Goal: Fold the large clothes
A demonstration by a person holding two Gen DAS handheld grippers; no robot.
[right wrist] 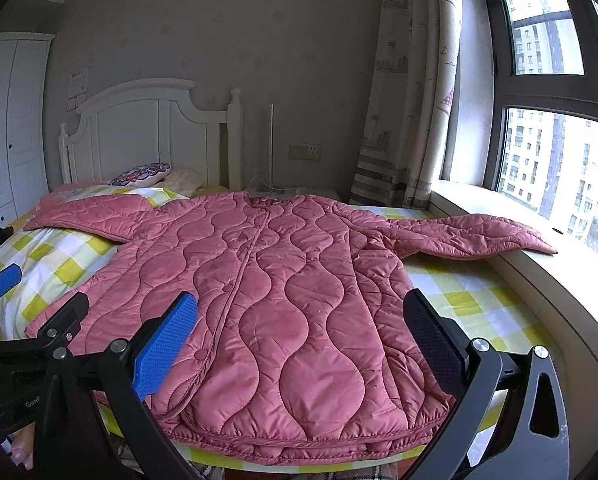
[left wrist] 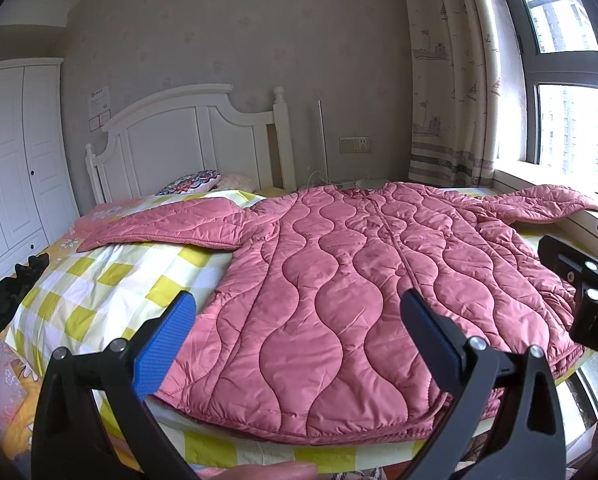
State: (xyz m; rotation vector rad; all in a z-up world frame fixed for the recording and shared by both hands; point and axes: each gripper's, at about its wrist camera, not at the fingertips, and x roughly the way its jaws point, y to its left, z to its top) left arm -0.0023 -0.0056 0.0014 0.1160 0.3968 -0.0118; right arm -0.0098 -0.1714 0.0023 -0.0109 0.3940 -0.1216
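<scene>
Both grippers' fingers (left wrist: 163, 344) spread wide, empty, over pink quilted coat (right wrist: 283, 304) lying flat, sleeves outstretched.

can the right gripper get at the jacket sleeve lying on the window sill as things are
Probably yes. The right gripper is open and holds nothing, and the sleeve lies flat across the window sill with nothing on it or between them. It would have to reach forward and to the right over the bed's checked cover.

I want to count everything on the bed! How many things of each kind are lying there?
Pink quilted coat: 1
Pillows, one patterned and one pale: 2
Black thing at the left edge, too unclear to name: 1
Total: 4
</scene>
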